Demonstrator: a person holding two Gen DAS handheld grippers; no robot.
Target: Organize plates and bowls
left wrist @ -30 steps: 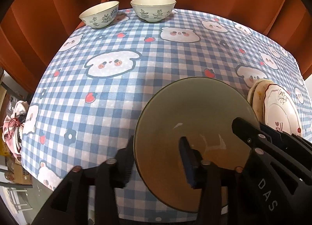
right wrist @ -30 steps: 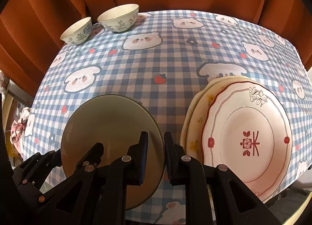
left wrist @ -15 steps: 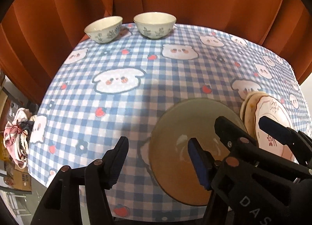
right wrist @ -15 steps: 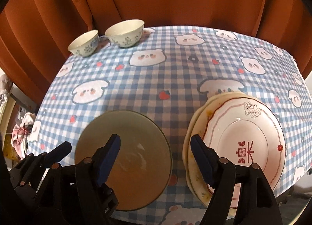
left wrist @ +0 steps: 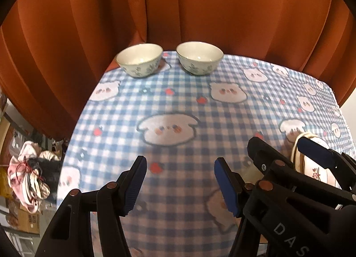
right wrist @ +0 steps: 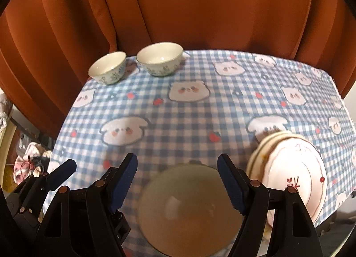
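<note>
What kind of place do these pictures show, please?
Probably a home dining corner. A table wears a blue checked tablecloth with cartoon animals, two floral bowls stand near orange curtains, and stacked plates sit at the table's edge.

Soft woven cloth (right wrist: 200, 123), matt, printed in blue-and-white check with cartoon faces, spread over the table. Heavy rust-orange curtain (right wrist: 200, 7) at the far side, matt, hanging in deep folds. 2 glazed ceramic bowls (right wrist: 159, 58) at far left, glossy cream inside, leaf print outside. Translucent olive glass plate (right wrist: 189, 208) at near centre, smooth, with soft highlights. Stack of glossy ceramic plates (right wrist: 296, 183) at near right, topmost white with red motifs. Matt black plastic on the left gripper (left wrist: 180, 184) and right gripper (right wrist: 178, 184), copper-coloured metal rivets, ribbed blue pads (right wrist: 230, 183), seemingly rubber.
</note>
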